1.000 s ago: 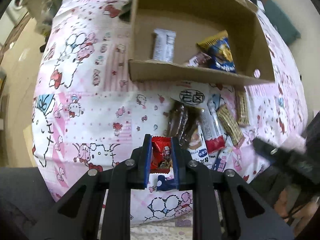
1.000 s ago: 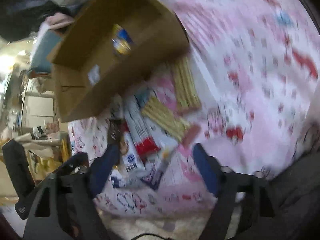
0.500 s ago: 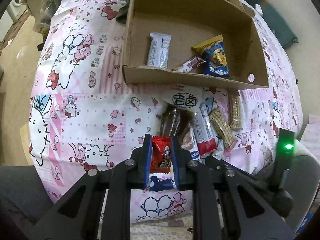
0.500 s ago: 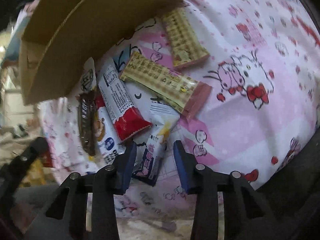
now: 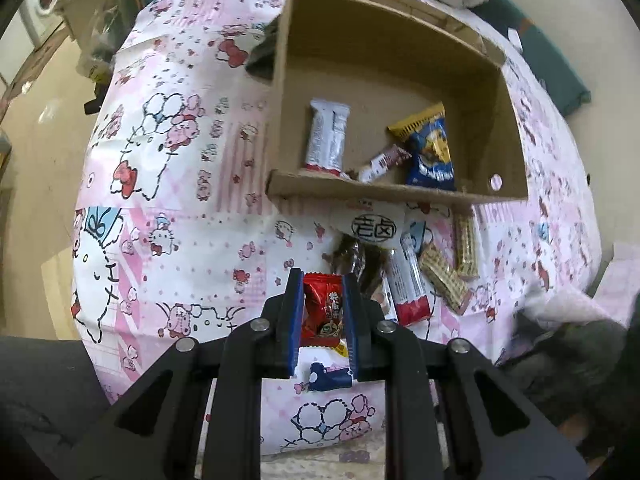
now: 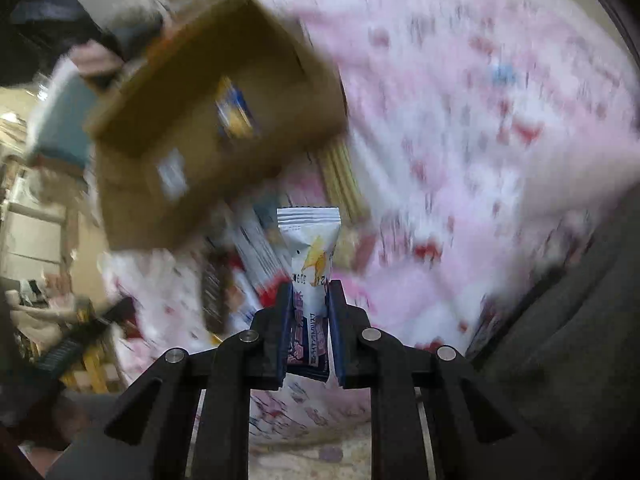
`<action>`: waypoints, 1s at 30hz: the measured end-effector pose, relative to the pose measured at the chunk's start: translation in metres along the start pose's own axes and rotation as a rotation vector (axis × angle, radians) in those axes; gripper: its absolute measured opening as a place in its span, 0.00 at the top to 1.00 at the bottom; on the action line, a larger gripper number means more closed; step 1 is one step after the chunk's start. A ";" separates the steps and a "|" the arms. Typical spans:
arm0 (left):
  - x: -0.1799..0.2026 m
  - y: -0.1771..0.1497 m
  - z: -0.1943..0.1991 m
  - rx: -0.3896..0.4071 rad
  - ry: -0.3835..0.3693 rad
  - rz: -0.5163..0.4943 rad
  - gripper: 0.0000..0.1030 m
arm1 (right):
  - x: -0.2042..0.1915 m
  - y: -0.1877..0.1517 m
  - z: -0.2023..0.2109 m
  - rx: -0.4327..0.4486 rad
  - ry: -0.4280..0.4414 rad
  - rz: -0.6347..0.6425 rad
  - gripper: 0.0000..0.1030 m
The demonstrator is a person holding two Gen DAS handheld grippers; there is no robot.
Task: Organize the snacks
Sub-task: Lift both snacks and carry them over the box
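Cardboard box sits ahead of the left gripper on the pink cartoon-print cloth, open side up, near wall toward the fingers. Three snacks lie inside: a white-and-red bar, a small brown-and-white bar, and a blue-and-yellow bag to the right of those. Left gripper is clamped on a red packet, held off the cloth short of the box. Right gripper is likewise closed on a white-and-blue stick pack, its top end standing up past the fingertips; the right view is heavily blurred, so background detail there is unreliable, though the box shows ahead and to the left of that gripper. Between the left gripper and the box wall, a loose pile remains on the cloth: a dark brown pack, a white pouch with black characters, a long red-tipped white bar, and two tan wafer bars off to the right. A dark blue wrapper lies under the left fingers. Judgement: roughly a third done; three in, two in hand, about six still to collect, neither held item yet over the box.
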State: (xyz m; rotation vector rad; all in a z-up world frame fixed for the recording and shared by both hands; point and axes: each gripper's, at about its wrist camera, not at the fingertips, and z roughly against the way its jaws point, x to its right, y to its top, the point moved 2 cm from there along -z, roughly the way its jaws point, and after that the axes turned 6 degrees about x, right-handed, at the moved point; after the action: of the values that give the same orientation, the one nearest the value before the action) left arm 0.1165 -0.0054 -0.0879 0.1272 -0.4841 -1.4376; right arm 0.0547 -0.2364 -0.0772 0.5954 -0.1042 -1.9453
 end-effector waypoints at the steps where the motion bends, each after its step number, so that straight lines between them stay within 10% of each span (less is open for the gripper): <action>1: -0.003 0.001 0.002 0.011 0.002 0.008 0.85 | -0.005 0.011 0.014 0.044 0.050 0.004 0.83; 10: 0.010 0.019 0.038 0.153 -0.024 -0.010 0.85 | -0.036 0.074 0.070 0.237 0.277 0.154 0.82; 30: 0.045 0.120 0.020 0.188 -0.006 -0.090 0.85 | -0.048 0.154 -0.005 0.195 0.374 0.205 0.82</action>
State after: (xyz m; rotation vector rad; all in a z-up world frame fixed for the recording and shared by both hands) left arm 0.2213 -0.0270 -0.0145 0.2985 -0.6253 -1.4786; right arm 0.2011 -0.2621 -0.0132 1.0269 -0.1144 -1.6086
